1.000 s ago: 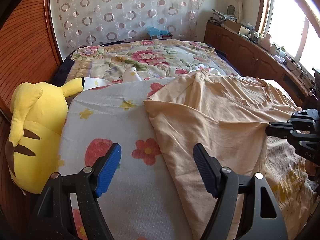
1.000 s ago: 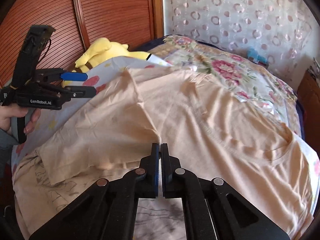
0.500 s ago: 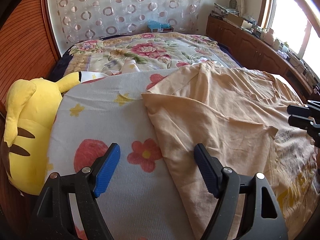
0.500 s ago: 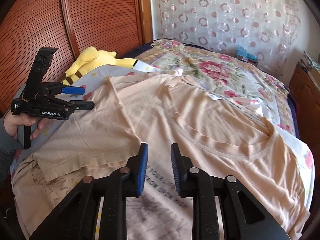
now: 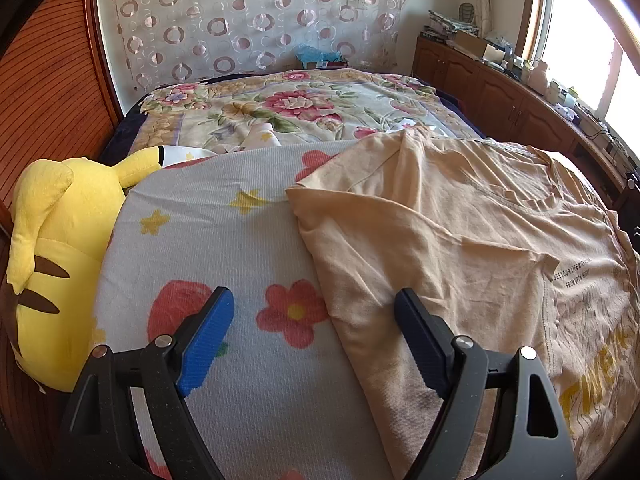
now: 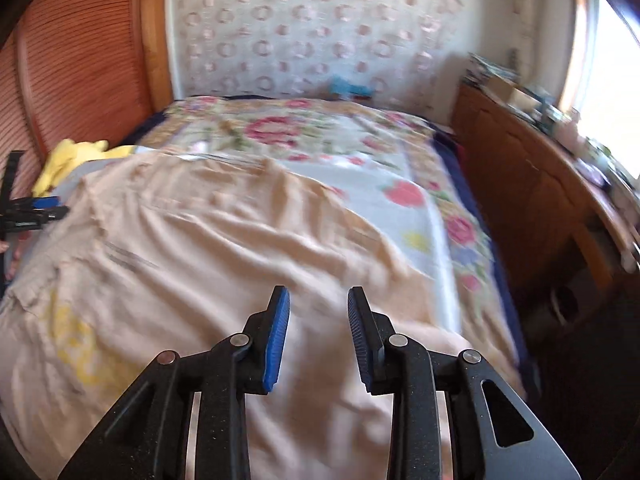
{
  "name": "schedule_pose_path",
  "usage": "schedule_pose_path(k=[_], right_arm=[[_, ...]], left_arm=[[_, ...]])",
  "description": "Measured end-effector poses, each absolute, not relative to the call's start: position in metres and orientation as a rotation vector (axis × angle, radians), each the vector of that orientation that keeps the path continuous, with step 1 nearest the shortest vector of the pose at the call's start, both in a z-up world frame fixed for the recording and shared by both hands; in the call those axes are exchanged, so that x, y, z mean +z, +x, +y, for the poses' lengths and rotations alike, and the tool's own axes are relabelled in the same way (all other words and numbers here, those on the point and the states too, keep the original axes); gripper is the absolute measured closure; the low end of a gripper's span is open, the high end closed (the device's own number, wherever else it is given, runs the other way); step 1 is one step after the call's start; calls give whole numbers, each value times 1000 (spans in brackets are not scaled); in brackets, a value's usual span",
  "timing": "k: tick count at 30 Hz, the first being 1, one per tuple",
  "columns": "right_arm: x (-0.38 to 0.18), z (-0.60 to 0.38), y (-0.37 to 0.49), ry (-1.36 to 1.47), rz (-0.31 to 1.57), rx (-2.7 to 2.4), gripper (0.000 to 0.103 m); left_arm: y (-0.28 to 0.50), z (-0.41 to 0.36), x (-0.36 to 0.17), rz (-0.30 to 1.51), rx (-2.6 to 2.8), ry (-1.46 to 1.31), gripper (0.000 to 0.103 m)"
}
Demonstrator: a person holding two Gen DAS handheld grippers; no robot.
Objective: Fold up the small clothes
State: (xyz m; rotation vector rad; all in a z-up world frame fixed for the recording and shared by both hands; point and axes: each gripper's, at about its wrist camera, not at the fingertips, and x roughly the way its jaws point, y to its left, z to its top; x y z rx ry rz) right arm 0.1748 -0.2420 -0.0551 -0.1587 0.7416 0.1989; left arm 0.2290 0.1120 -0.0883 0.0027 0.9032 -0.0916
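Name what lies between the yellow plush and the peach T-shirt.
Only bare white flower-print cover separates plush and T-shirt; left wrist view shows it.

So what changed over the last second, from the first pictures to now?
The right tool let go of the peach T-shirt fold it had pinched; its jaws are opening, nothing between them, and it has swung toward the shirt's window side. The left tool opened slightly wider, staying empty. The folded-over side of the shirt and the yellow plush stayed put.

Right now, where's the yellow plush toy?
In the left wrist view the yellow plush toy lies at the far left, against the wooden wall panel, beside the flowered white blanket.
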Motion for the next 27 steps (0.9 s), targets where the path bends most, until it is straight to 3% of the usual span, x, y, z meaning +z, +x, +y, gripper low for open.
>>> schedule_pose_path(k=[6,21,24,25,27], right_arm=[[-76,-299,153,-84,811,77,72],[-80,-308,150,9,856,50,69],[-82,-308,149,-27,846,62,81],[-81,-304,148,-70,838,56,94],[-82,-299,147,-107,845,88,98]], left_arm=[[229,112,-88,903,-92,3,20],[220,113,-81,880,-48,20,20],[211,110,-67,832,-68,4,20],[208,107,-62,819,-78,0,20],[204,100,-52,795,-105,-5,20]])
